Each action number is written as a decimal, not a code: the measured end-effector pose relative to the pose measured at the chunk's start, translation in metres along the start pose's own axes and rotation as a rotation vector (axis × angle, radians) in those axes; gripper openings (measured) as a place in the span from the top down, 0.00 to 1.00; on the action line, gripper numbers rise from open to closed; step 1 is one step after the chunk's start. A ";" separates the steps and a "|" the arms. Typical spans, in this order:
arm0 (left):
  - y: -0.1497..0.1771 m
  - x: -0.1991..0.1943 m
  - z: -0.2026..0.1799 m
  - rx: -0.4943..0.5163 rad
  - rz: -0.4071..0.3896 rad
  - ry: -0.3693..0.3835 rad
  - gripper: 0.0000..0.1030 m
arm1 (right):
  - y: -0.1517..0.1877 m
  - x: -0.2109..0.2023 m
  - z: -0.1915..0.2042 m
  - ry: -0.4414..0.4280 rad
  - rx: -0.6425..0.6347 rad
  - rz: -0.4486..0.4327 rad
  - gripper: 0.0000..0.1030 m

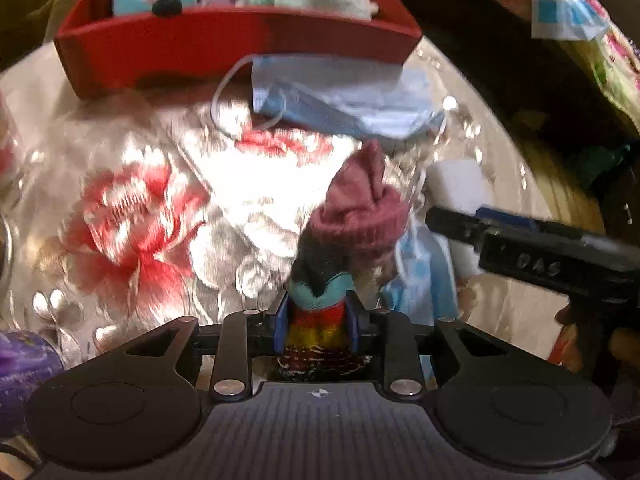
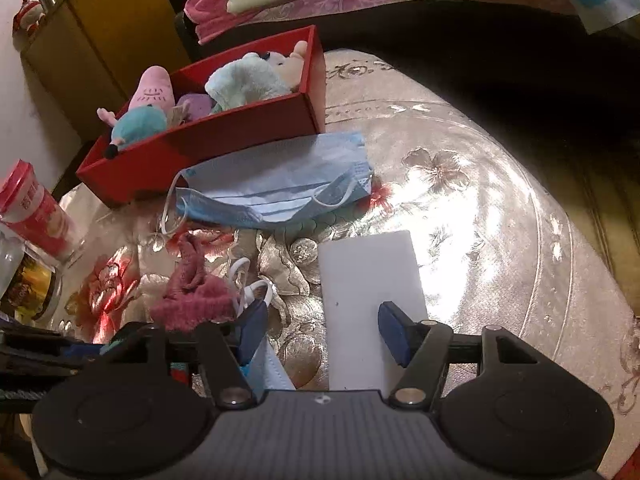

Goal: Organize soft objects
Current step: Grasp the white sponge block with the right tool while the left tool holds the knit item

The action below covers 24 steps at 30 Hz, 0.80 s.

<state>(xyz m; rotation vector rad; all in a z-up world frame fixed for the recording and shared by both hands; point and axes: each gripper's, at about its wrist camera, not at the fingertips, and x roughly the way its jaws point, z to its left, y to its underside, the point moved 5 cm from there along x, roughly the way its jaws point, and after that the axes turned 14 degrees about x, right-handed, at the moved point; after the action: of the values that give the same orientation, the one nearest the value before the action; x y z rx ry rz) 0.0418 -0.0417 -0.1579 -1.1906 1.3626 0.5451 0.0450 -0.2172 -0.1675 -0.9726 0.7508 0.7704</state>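
Left tongs (image 1: 316,322) pinch a striped sock (image 1: 320,292), pink end drooping twd the red box (image 1: 224,44) straight ahead. Right tongs (image 2: 324,332) spread, nothing gripped, over a white sponge (image 2: 368,280) w/ long axis pointing away; right's nearer it.

Home bedroom: bed (image 2: 320,0), floral tablecloth (image 2: 480,208)

One red box (image 2: 224,136) sits on the bench, holding plush toys — at least five can be made out: a pink one (image 2: 154,90), a teal one (image 2: 138,122), a purple one (image 2: 194,105), a mint one (image 2: 244,82) and a cream one (image 2: 290,62). Two blue masks: one (image 2: 276,184) by the box, one (image 2: 266,364) nearer. One striped sock (image 1: 352,220) — one white block (image 2: 370,280). One red cup (image 2: 34,210), one jar (image 2: 28,284).
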 end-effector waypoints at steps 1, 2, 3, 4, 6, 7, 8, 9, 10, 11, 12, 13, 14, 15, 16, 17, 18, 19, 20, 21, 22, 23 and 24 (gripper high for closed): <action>0.002 0.004 -0.001 0.001 0.013 0.006 0.71 | 0.000 0.000 0.001 -0.009 -0.005 0.003 0.60; 0.004 0.006 -0.002 0.001 0.016 0.004 0.70 | 0.001 0.000 0.002 -0.017 -0.004 0.002 0.57; 0.004 0.005 -0.004 0.015 0.010 -0.004 0.69 | 0.001 0.000 0.004 -0.019 -0.001 0.001 0.57; 0.004 0.005 -0.007 0.036 0.013 -0.014 0.69 | 0.001 0.000 0.004 -0.015 -0.006 0.001 0.57; 0.005 0.005 -0.008 0.041 0.013 -0.021 0.70 | 0.002 0.001 0.005 -0.009 -0.024 0.004 0.57; 0.005 0.004 -0.007 0.035 0.015 -0.008 0.71 | 0.002 0.001 0.006 -0.005 -0.034 0.004 0.57; 0.004 0.002 -0.006 0.023 0.013 0.008 0.71 | 0.003 0.001 0.005 -0.006 -0.039 0.005 0.58; 0.003 -0.001 -0.004 0.010 0.005 0.018 0.71 | 0.002 0.000 0.004 -0.003 -0.035 0.004 0.64; 0.002 -0.005 -0.002 0.002 -0.004 0.027 0.71 | 0.000 -0.003 0.001 0.002 -0.018 -0.005 0.65; 0.001 -0.008 -0.001 -0.002 -0.014 0.033 0.71 | -0.002 -0.007 -0.003 0.007 0.008 -0.013 0.64; 0.000 -0.012 0.001 -0.007 -0.023 0.037 0.71 | -0.005 -0.011 -0.009 0.001 0.046 -0.012 0.64; -0.001 -0.014 0.001 -0.011 -0.029 0.042 0.71 | -0.007 -0.015 -0.014 -0.022 0.084 -0.011 0.64; -0.002 -0.015 0.001 -0.013 -0.028 0.050 0.71 | -0.010 -0.018 -0.018 -0.048 0.112 -0.018 0.64; -0.002 -0.015 0.001 -0.017 -0.025 0.058 0.71 | -0.012 -0.021 -0.020 -0.051 0.121 -0.028 0.63; -0.002 -0.014 0.001 -0.021 -0.021 0.065 0.71 | -0.015 -0.023 -0.022 -0.035 0.115 -0.041 0.63; -0.001 -0.013 0.001 -0.019 -0.015 0.070 0.71 | -0.017 -0.025 -0.023 -0.015 0.103 -0.061 0.63; -0.001 -0.011 -0.001 -0.014 -0.009 0.072 0.71 | -0.018 -0.027 -0.023 -0.009 0.090 -0.075 0.62; 0.000 -0.010 -0.003 -0.010 -0.003 0.071 0.72 | -0.019 -0.028 -0.021 -0.005 0.067 -0.080 0.60; 0.001 -0.008 -0.004 -0.006 0.002 0.068 0.72 | -0.019 -0.025 -0.019 0.003 0.042 -0.063 0.58; 0.001 -0.005 -0.005 -0.003 0.006 0.067 0.72 | -0.017 -0.020 -0.018 0.024 0.020 -0.046 0.57; 0.002 -0.003 -0.006 -0.001 0.011 0.067 0.72 | -0.016 -0.015 -0.019 0.051 0.015 -0.036 0.57; 0.003 0.000 -0.007 0.000 0.019 0.065 0.72 | -0.013 -0.009 -0.020 0.069 0.011 -0.018 0.57; 0.004 0.003 -0.008 0.001 0.029 0.064 0.72 | -0.011 -0.003 -0.021 0.090 0.005 0.008 0.57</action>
<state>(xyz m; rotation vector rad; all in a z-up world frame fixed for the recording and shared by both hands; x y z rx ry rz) 0.0353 -0.0483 -0.1607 -1.1984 1.4362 0.5306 0.0483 -0.2405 -0.1684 -1.0059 0.8344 0.7350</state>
